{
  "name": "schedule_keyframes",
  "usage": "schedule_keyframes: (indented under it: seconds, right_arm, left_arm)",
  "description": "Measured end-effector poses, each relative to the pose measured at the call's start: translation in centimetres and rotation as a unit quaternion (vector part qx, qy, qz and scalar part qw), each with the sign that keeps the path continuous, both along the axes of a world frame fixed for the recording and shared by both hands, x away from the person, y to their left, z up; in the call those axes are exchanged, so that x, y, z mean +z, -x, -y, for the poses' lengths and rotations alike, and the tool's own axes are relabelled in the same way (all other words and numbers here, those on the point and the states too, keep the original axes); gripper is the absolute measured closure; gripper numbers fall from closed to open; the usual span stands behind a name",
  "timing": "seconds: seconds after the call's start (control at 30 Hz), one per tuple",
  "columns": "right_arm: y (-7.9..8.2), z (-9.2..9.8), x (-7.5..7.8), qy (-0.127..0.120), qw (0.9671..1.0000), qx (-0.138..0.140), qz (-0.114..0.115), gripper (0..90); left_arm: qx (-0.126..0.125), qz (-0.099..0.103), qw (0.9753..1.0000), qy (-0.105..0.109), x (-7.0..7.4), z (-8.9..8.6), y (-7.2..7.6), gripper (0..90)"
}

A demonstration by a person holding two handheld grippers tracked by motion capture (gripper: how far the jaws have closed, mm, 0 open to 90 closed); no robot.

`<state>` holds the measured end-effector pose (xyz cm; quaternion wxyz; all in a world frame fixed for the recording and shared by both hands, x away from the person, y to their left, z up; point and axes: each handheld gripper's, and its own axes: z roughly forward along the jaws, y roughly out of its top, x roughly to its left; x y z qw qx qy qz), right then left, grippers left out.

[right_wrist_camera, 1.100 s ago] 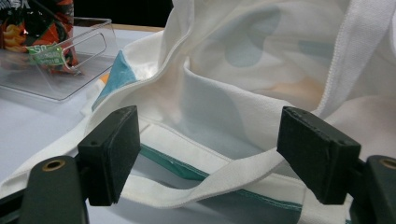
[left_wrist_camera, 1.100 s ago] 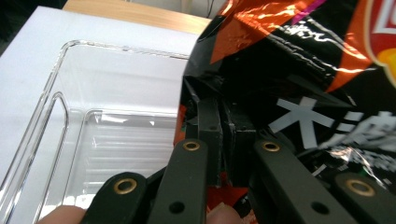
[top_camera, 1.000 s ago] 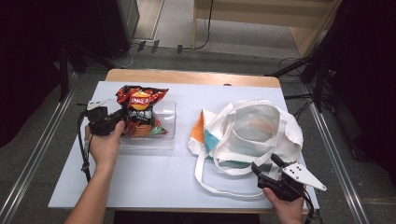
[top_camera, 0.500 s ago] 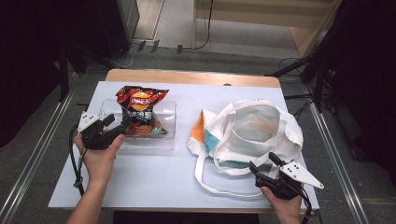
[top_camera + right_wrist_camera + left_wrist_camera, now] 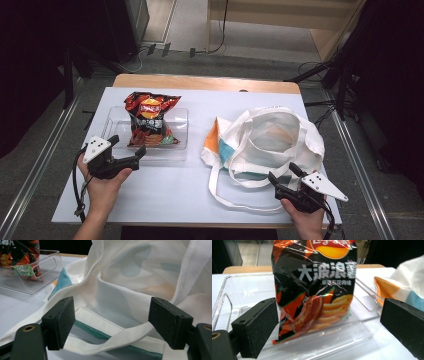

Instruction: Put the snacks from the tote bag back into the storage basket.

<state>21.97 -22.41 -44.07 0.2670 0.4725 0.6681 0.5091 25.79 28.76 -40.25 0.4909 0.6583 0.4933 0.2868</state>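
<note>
Bare tabletop [image 5: 165, 192] is seen lower centre. Left gripper [image 5: 128, 150], jaws wide and empty, is aimed at chip bag [image 5: 149, 120]; right gripper [image 5: 283, 173], equally spread, is held at tote bag [image 5: 270, 140].

"Can the top of the chip bag [image 5: 314, 287] be seen in the left gripper view?"

"No. The picture's top edge cuts it off, and the small words on it are too blurry to read."

"What about inside the white bag [image 5: 265, 142]?"

"Its folds hide the bottom of it. In the right gripper view the edges cut the white bag off too."

"And the clear tray [image 5: 116, 120]?"

"The chip bag covers its middle."
</note>
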Motion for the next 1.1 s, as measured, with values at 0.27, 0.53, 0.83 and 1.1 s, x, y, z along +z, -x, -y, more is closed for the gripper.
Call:
schedule_keyframes:
  seconds: [0.27, 0.53, 0.83, 1.1]
  right_arm:
    - [-0.1, 0.2, -0.1, 0.001, 1.0, -0.005, 0.001, 22.0]
    - [-0.2, 0.7, -0.2, 0.002, 0.9999, -0.011, 0.003, 22.0]
    - [-0.2, 1.5, -0.1, -0.002, 0.9997, -0.025, 0.005, 22.0]
    - [0.0, 2.0, -0.1, -0.001, 0.9994, -0.033, 0.009, 22.0]
  left_arm:
    - [-0.034, 0.006, 0.9994, -0.002, -0.7, 0.0, 1.9, 0.0]
    - [-0.041, 0.014, 0.9991, 0.003, -1.1, -0.1, 3.5, 0.0]
    - [-0.052, 0.008, 0.9986, -0.007, -1.6, -0.5, 4.8, 0.0]
    - [-0.041, 0.01, 0.999, -0.012, -1.9, -1.5, 5.8, 0.0]
